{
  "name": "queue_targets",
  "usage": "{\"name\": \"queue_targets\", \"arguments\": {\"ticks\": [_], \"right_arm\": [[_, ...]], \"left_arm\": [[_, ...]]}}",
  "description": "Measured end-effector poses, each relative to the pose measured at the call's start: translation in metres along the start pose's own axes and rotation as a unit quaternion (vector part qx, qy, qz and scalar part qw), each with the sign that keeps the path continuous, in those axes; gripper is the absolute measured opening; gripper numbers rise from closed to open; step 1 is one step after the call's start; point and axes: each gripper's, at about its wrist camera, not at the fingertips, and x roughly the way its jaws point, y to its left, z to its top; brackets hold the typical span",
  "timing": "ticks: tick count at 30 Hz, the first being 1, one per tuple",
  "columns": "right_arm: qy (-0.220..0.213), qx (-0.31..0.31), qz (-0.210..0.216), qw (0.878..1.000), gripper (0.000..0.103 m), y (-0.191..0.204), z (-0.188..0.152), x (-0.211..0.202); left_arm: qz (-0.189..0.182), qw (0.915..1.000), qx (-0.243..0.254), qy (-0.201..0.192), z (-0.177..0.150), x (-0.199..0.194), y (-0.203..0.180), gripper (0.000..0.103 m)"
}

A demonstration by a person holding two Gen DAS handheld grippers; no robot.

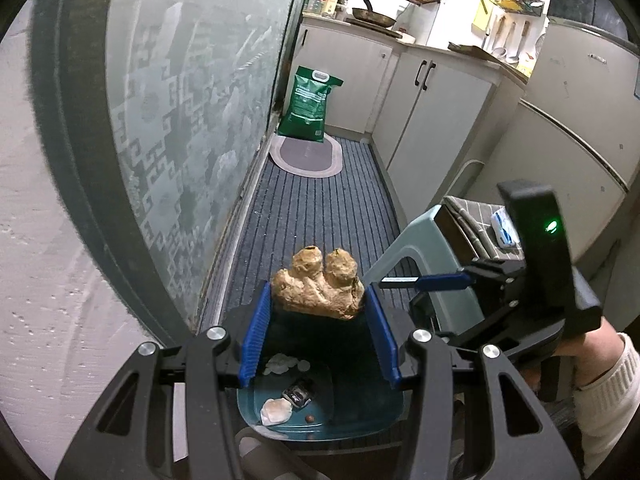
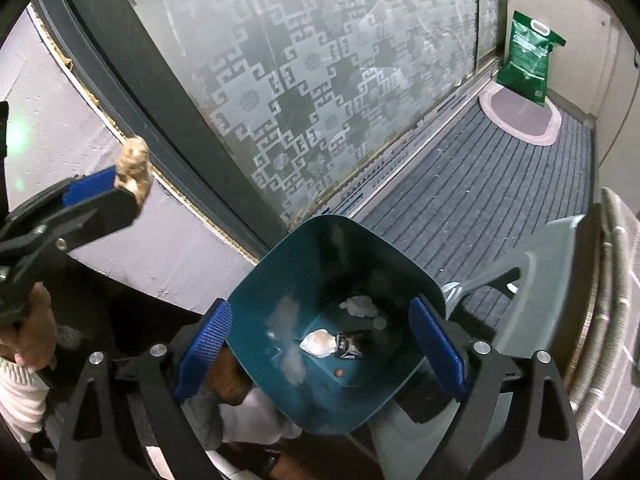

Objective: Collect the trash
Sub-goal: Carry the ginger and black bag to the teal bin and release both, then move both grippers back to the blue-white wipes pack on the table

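Blue ribbed pads of the left gripper (image 1: 320,300) clamp a knobbly brown piece of ginger (image 1: 320,286), held in the air above the teal bin (image 2: 320,264). The right gripper (image 2: 320,344) has its jaws spread wide on either side of that bin, gripping nothing. Inside the bin lie crumpled white tissue (image 2: 319,343) and a small dark wrapper (image 2: 354,344); beyond it run the striped grey mat (image 2: 500,184) and a green bag (image 2: 528,58).

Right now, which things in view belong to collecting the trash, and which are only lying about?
For the job:
- ginger root in the left gripper
- teal bin, with crumpled tissues and a dark wrapper inside
- right gripper, open over the bin

Lying about:
- green bag
- oval mat
- grey stool
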Motion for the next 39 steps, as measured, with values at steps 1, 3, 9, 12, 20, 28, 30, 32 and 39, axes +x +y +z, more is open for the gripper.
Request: {"name": "queue_targets", "arguments": {"ticks": [1,3,9,12,20,28,30,32,39], "right_arm": [[-0.004,0.001,-0.001,1.000,0.091,-0.001,0.000,-0.003],[-0.015,0.003,-0.006,1.000,0.091,-0.004,0.000,-0.012],[-0.046,0.021,-0.012,0.999,0.091,-0.021,-0.003,-0.041],[-0.058,0.030,-0.015,0.998,0.091,-0.029,-0.005,-0.052],[-0.086,0.046,-0.024,0.995,0.091,-0.049,-0.015,-0.084],[-0.103,0.063,-0.041,0.992,0.091,-0.069,-0.027,-0.108],[-0.107,0.068,-0.046,0.991,0.091,-0.075,-0.032,-0.115],[-0.111,0.074,-0.050,0.990,0.091,-0.082,-0.038,-0.122],[-0.120,0.101,-0.074,0.985,0.091,-0.112,-0.061,-0.145]], "left_arm": [[-0.001,1.0000,0.003,0.005,-0.001,0.003,-0.003,0.050],[-0.002,0.9999,0.008,0.012,-0.002,0.007,-0.006,0.050],[-0.006,0.9992,0.028,0.028,-0.004,0.020,-0.022,0.051],[0.000,0.9988,0.030,0.038,-0.005,0.030,-0.024,0.060],[-0.006,0.9986,0.037,0.037,-0.003,0.035,-0.040,0.065],[-0.018,0.9983,0.048,0.028,0.002,0.037,-0.063,0.065],[-0.022,0.9983,0.049,0.024,0.005,0.037,-0.068,0.066],[-0.027,0.9982,0.050,0.019,0.007,0.037,-0.075,0.066],[-0.050,0.9971,0.057,0.005,0.015,0.041,-0.106,0.066]]}}
